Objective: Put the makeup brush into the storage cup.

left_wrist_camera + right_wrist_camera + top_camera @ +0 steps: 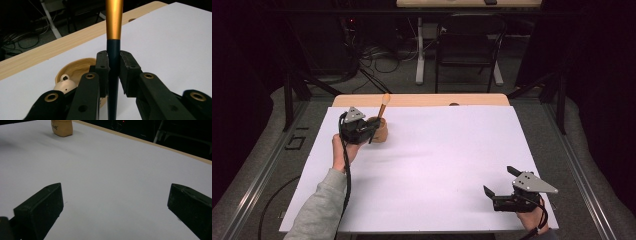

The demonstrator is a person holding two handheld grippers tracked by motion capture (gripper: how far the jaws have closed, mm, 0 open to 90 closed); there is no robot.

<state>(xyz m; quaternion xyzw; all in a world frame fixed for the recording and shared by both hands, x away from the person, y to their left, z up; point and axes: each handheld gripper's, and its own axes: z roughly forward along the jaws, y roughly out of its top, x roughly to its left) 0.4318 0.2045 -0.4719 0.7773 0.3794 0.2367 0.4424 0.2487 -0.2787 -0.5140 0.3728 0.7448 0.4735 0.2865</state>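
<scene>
A white sheet covers the wooden counter (422, 100) in a dark room with a chair (469, 45) behind. At the far left, the left claw (113, 65) is clamped on a slim brush (113, 30), gold above dark blue, upright over a tan wooden pot (379, 131). The right claw (499, 181) rests near the front right corner, jaws wide apart.

Dim workroom, worktop and surroundings

A white sheet (437, 170) is covering the wooden worktop (422, 100); grey carpet floor (562, 130) is lying around it, a black chair (469, 47) is standing beyond beside a white table leg (420, 50), cables (377, 55) are trailing on the floor, and darkness is filling the walls.
</scene>
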